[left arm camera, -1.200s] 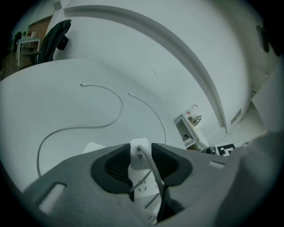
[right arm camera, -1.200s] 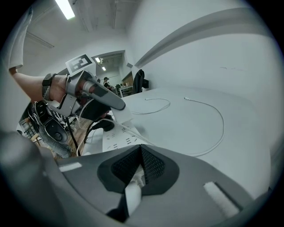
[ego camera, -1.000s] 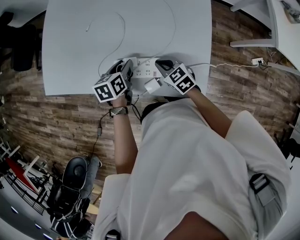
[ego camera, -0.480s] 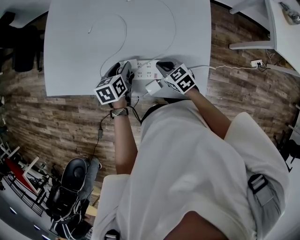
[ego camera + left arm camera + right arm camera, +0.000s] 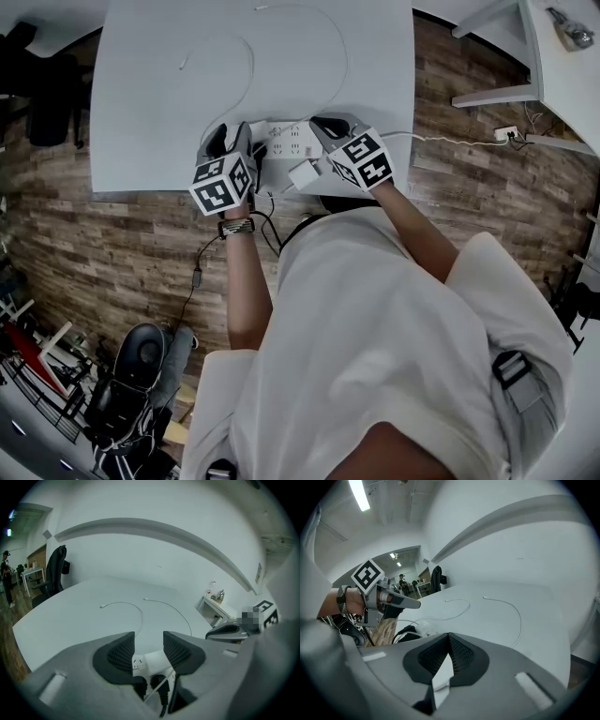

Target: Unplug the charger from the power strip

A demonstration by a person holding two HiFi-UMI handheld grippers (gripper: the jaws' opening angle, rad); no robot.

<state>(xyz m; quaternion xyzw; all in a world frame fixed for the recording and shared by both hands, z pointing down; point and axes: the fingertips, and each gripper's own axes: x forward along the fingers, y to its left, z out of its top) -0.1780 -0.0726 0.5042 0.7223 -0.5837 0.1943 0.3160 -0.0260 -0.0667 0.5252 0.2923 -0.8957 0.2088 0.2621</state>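
Two grippers: left (image 5: pixel 147 641) just opened, power strip (image 5: pixel 153 661) between jaws; right (image 5: pixel 449 638) pinches charger (image 5: pixel 440 674).

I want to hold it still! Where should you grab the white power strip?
Probably across its narrow width, coming from above: the power strip lies flat on the table, long sides straight. Keep off the black plugs.

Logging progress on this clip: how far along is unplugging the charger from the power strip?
Done, it seems: the charger looks clear of the power strip. In hand: the right gripper is shut on the charger; the left gripper has just been opening, the strip showing between its jaws ungripped. Left: perhaps setting the charger down.
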